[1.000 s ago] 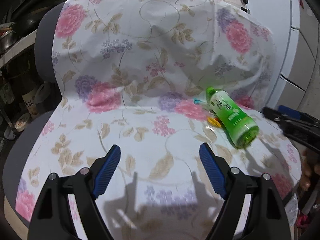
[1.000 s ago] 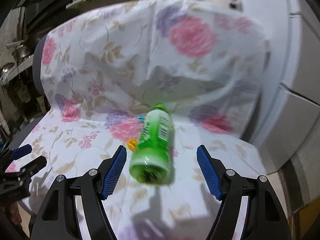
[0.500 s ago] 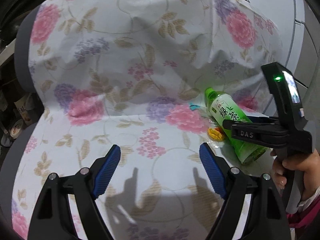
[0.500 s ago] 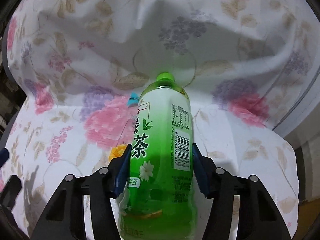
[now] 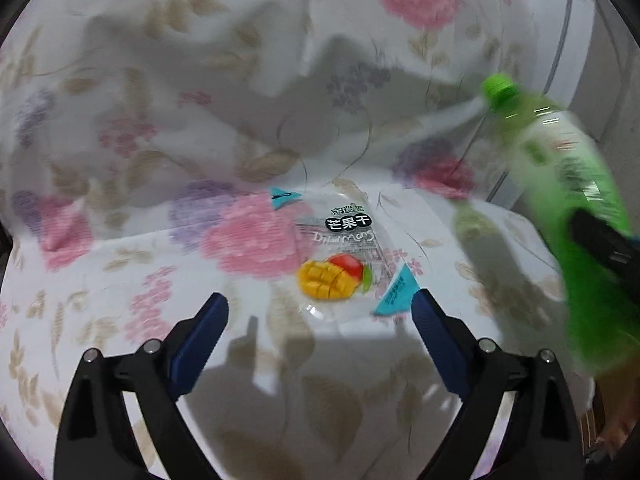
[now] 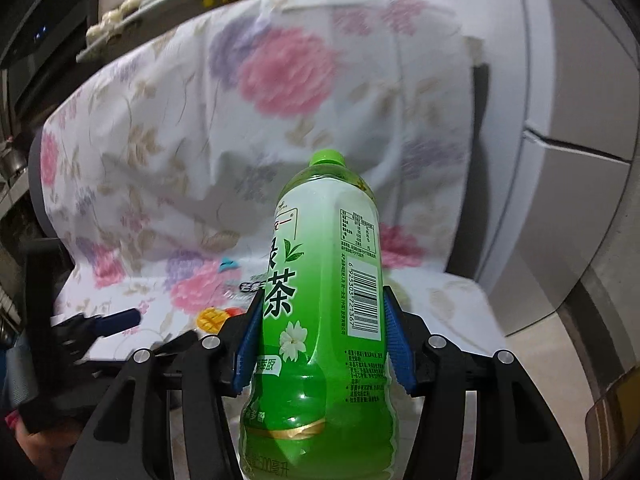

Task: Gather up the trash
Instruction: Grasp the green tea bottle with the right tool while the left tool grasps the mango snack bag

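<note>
A green tea bottle (image 6: 324, 304) with a green cap is lifted off the seat, and my right gripper (image 6: 320, 320) is shut on its middle, blue pads pressing both sides. The same bottle (image 5: 576, 184) shows blurred at the right of the left wrist view. A clear dried mango wrapper (image 5: 344, 256) with teal corners lies flat on the flowered seat cover (image 5: 120, 280). My left gripper (image 5: 320, 316) hovers just in front of the wrapper, its jaws opening wide, nothing between them. From the right wrist view the wrapper (image 6: 224, 308) and the left gripper (image 6: 116, 320) appear at lower left.
The flowered cloth drapes over a chair back (image 6: 240, 100) behind the seat. A white fridge or cabinet (image 6: 568, 120) stands close on the right. Shelves with kitchen items (image 6: 120, 20) sit behind the chair at upper left. A tiled floor (image 6: 540, 340) shows at lower right.
My right gripper closed on the bottle and lifted it off the seat, uncovering the mango wrapper. My left gripper moved forward and right toward the wrapper and its jaws spread wider.
</note>
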